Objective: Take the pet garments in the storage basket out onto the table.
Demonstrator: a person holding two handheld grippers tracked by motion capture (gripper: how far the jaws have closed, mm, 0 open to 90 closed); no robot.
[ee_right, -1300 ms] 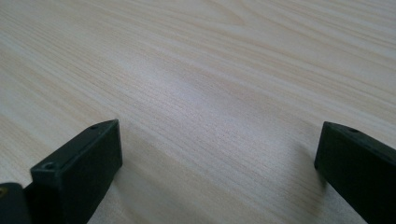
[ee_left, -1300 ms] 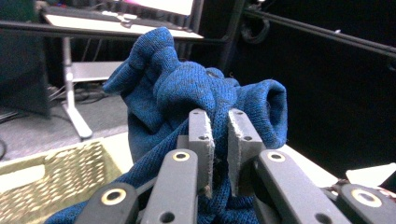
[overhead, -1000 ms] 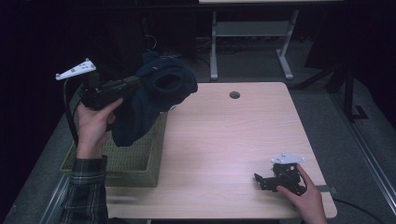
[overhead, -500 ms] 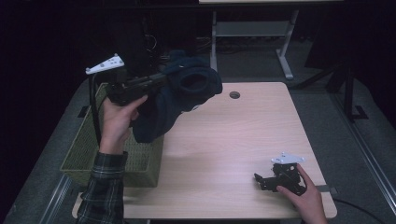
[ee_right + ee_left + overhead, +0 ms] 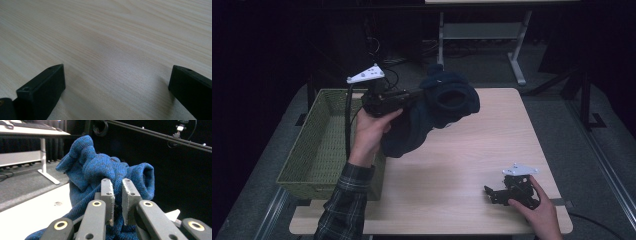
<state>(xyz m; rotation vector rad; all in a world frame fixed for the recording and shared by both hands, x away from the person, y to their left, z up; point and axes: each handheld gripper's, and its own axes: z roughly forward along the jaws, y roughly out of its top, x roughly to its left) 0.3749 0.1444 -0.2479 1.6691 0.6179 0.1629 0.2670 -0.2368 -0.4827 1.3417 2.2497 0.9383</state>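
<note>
Item: dark blue knitted garment (image 5: 432, 117), bunched, one rolled cuff facing the camera. Held aloft by the left gripper (image 5: 117, 202), whose jaws are pinched nearly together on a fold of the knit.

Change: over the last second the garment has travelled rightward, from above the olive-green woven basket (image 5: 319, 150) to above the left-centre of the table; its lower end hangs just past the basket's right rim. Judged: an unloading step, with the garment probably about to be laid on the tabletop.

Right gripper (image 5: 504, 192): resting at the near right of the table, unmoved, jaws spread wide with nothing between them.

Surface: pale wood-grain rectangular tabletop (image 5: 472, 185), small round dark grommet at its far edge.

Room: dim; grey carpet, white-legged desk frame (image 5: 482, 35) beyond.
</note>
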